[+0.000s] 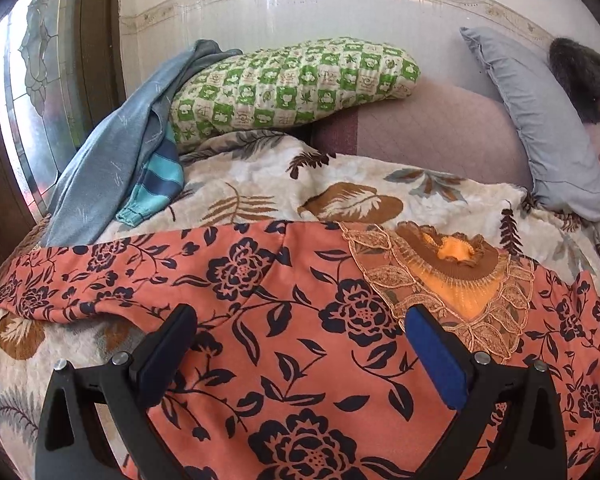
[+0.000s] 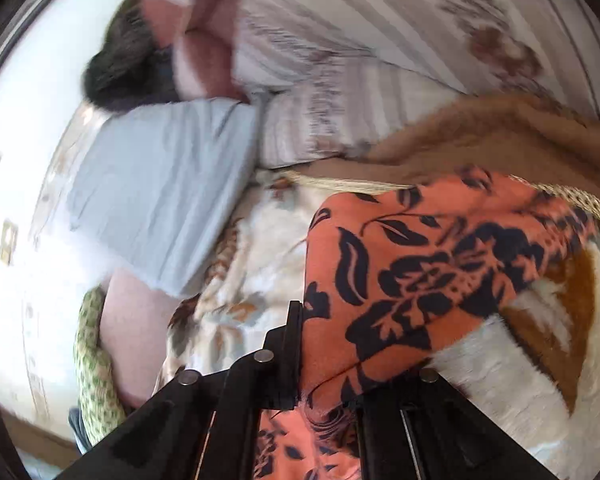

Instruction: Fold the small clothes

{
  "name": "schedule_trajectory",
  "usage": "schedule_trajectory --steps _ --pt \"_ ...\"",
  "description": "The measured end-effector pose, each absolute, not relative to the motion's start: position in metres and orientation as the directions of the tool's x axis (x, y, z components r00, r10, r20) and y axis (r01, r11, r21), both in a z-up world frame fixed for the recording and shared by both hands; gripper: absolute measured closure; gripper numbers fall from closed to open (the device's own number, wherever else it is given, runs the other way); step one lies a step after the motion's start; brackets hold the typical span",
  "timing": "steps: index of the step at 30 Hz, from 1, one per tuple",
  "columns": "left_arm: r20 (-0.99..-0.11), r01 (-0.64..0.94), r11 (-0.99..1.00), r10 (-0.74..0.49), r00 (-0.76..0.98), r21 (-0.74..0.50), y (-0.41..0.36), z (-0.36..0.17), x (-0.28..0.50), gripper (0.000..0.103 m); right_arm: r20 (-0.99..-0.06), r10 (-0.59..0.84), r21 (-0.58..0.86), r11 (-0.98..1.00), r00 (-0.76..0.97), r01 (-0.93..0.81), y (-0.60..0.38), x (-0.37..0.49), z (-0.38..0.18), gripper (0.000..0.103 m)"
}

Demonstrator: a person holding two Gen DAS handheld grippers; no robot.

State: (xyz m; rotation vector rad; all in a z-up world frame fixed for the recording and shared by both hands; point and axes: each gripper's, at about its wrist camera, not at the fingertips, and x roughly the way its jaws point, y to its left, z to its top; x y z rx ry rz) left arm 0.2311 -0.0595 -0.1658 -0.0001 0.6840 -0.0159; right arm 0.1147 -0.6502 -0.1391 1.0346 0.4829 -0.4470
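An orange garment with dark flowers [image 1: 260,300] lies spread across a leaf-patterned blanket [image 1: 340,184] on a bed. Its embroidered brown and orange neckline [image 1: 460,264] sits to the right. My left gripper [image 1: 300,316] hovers open just above the garment's middle, with cloth below its fingers and nothing pinched. In the right wrist view, which is rolled and blurred, my right gripper [image 2: 324,360] is shut on a fold of the same orange garment [image 2: 420,260]. The cloth drapes over and hides one finger.
A green checked pillow [image 1: 292,84] and blue clothes [image 1: 112,160] lie at the back left by a glass door [image 1: 32,80]. A grey pillow [image 1: 540,120] and a person's head of dark hair [image 1: 580,76] are at the right. A brown blanket [image 2: 480,132] lies beyond the garment.
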Motion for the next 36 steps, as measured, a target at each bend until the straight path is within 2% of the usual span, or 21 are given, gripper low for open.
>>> schedule_trajectory --steps 5,8,11,15,16,18,20,21,23,25,26,28,29,30,32,34,35,36 --pt "-0.581 -0.077 0.997 0.053 0.812 -0.016 -0.023 -0.147 0.230 0.000 -0.478 0.121 0.748 0.574 0.870 0.332 -0.540 0.177 -0.086 0.098" --pt "-0.570 -0.156 0.987 0.109 0.815 -0.034 0.011 -0.141 0.230 0.000 -0.470 0.245 0.741 0.631 0.848 0.228 -0.455 0.218 -0.074 0.098" --pt "-0.581 -0.225 0.972 0.149 0.800 -0.060 0.047 -0.142 0.231 0.000 -0.503 0.317 0.707 0.686 0.804 0.172 -0.363 0.242 -0.080 0.098" --pt "-0.594 -0.337 0.940 0.241 0.768 -0.055 0.094 -0.146 0.235 0.000 -0.626 0.341 0.635 0.746 0.701 0.204 -0.256 0.277 -0.113 0.094" --pt "-0.601 -0.364 0.930 0.262 0.755 -0.051 0.105 -0.147 0.235 0.000 -0.677 0.320 0.589 0.776 0.663 0.227 -0.233 0.286 -0.121 0.094" --pt "-0.615 -0.403 0.913 0.284 0.736 -0.060 0.123 -0.150 0.237 0.000 -0.803 0.183 0.370 0.900 0.567 0.233 -0.187 0.300 -0.141 0.090" --pt "-0.635 -0.436 0.898 0.301 0.712 -0.063 0.137 -0.154 0.239 0.000 -0.880 -0.022 0.053 0.988 0.474 0.145 -0.136 0.320 -0.162 0.090" --pt "-0.647 -0.451 0.891 0.311 0.696 -0.057 0.141 -0.157 0.240 0.000 -0.878 -0.155 -0.133 0.988 0.452 0.080 -0.109 0.324 -0.173 0.090" --pt "-0.675 -0.471 0.882 0.329 0.660 -0.030 0.148 -0.162 0.244 0.000 -0.806 -0.372 -0.436 0.899 0.460 -0.036 -0.071 0.322 -0.193 0.089" --pt "-0.690 -0.497 0.868 0.359 0.628 -0.001 0.155 -0.165 0.246 0.000 -0.715 -0.473 -0.598 0.795 0.514 -0.100 -0.048 0.315 -0.205 0.087" --pt "-0.695 -0.515 0.857 0.377 0.612 0.012 0.159 -0.166 0.246 0.000 -0.679 -0.500 -0.646 0.755 0.538 -0.114 -0.040 0.312 -0.208 0.081" --pt "-0.708 -0.544 0.839 0.394 0.586 0.016 0.167 -0.168 0.246 0.000 -0.603 -0.547 -0.736 0.662 0.580 -0.141 -0.029 0.305 -0.218 0.059" --pt "-0.716 -0.555 0.832 0.392 0.578 0.007 0.172 -0.169 0.245 0.000 -0.550 -0.571 -0.791 0.591 0.610 -0.160 -0.022 0.300 -0.225 0.030" --pt "-0.722 -0.565 0.825 0.392 0.570 0.002 0.175 -0.170 0.245 0.000 -0.487 -0.583 -0.844 0.506 0.651 -0.178 -0.016 0.293 -0.234 0.021" --pt "-0.736 -0.576 0.817 0.387 0.555 -0.005 0.179 -0.174 0.244 0.000 -0.321 -0.602 -0.942 0.282 0.731 -0.182 -0.004 0.279 -0.258 0.021" --pt "-0.748 -0.574 0.819 0.375 0.547 -0.009 0.179 -0.176 0.246 0.000 -0.208 -0.561 -0.978 0.123 0.801 -0.168 -0.001 0.262 -0.274 0.021" --pt "-0.752 -0.572 0.820 0.372 0.544 -0.009 0.177 -0.178 0.248 0.000 -0.183 -0.548 -0.983 0.100 0.817 -0.153 0.006 0.256 -0.273 0.021" --pt "-0.755 -0.570 0.822 0.368 0.543 -0.009 0.176 -0.178 0.248 0.000 -0.196 -0.549 -0.981 0.105 0.813 -0.165 0.004 0.255 -0.272 0.021"
